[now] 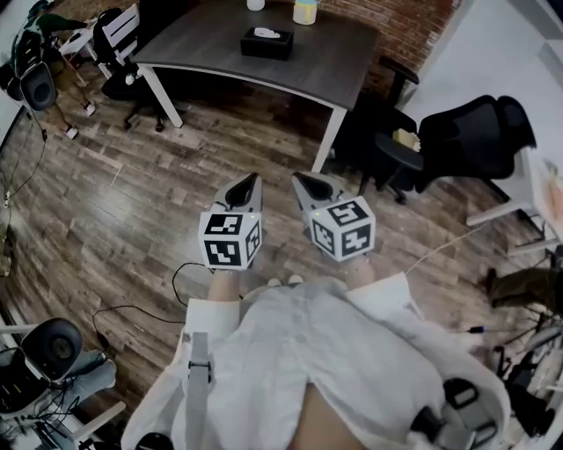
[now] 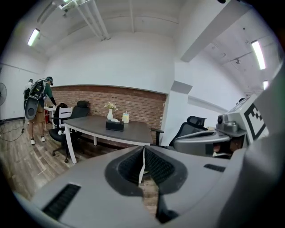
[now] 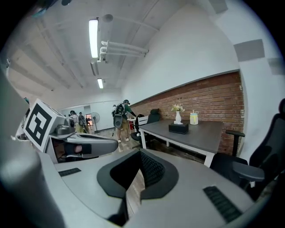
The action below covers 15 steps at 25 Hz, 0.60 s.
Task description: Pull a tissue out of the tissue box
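Note:
A black tissue box (image 1: 266, 42) with a white tissue showing at its top sits on the grey table (image 1: 220, 54) far ahead of me. In the left gripper view the tissue box (image 2: 115, 125) is small and distant, as is the tissue box (image 3: 178, 128) in the right gripper view. My left gripper (image 1: 248, 185) and right gripper (image 1: 304, 183) are held side by side over the wooden floor, well short of the table. Both point toward it and are shut with nothing between the jaws. The left gripper (image 2: 143, 153) and the right gripper (image 3: 140, 156) show their pads pressed together.
A vase (image 2: 110, 114) and a yellow cup (image 1: 305, 10) stand behind the box. Black office chairs (image 1: 475, 132) stand to the table's right, another chair (image 1: 123, 44) to its left. A person with a backpack (image 2: 36, 100) stands at far left. Cables (image 1: 132, 308) cross the floor.

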Available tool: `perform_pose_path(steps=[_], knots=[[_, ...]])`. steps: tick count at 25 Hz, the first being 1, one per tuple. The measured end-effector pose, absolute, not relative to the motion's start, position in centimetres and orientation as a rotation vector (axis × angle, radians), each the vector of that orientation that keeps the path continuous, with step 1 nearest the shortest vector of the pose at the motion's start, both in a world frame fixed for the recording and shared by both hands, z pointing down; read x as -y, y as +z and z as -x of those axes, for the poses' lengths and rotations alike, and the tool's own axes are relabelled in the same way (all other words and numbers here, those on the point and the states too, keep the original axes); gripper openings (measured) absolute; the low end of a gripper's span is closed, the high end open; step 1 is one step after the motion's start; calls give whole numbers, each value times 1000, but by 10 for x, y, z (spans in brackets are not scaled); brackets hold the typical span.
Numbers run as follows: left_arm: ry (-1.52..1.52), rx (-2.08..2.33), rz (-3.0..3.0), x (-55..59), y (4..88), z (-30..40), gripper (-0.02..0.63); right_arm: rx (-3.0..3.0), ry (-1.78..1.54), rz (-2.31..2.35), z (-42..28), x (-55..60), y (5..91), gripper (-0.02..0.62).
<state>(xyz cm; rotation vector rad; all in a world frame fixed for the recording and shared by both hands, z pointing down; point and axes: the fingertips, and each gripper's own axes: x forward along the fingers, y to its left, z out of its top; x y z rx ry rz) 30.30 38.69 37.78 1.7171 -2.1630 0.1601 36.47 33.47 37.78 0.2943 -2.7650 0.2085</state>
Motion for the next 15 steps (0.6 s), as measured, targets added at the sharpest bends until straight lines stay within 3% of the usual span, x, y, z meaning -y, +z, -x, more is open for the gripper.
perform_pose_path(steps=[7,15], knots=[[90,2136,-1837,-392,373,-305,11,2854,328,-219,-363,-351,373,3],[75,2209,-1801,-393,376,-288,11,2860,223,-286,-358,-342,380,5]])
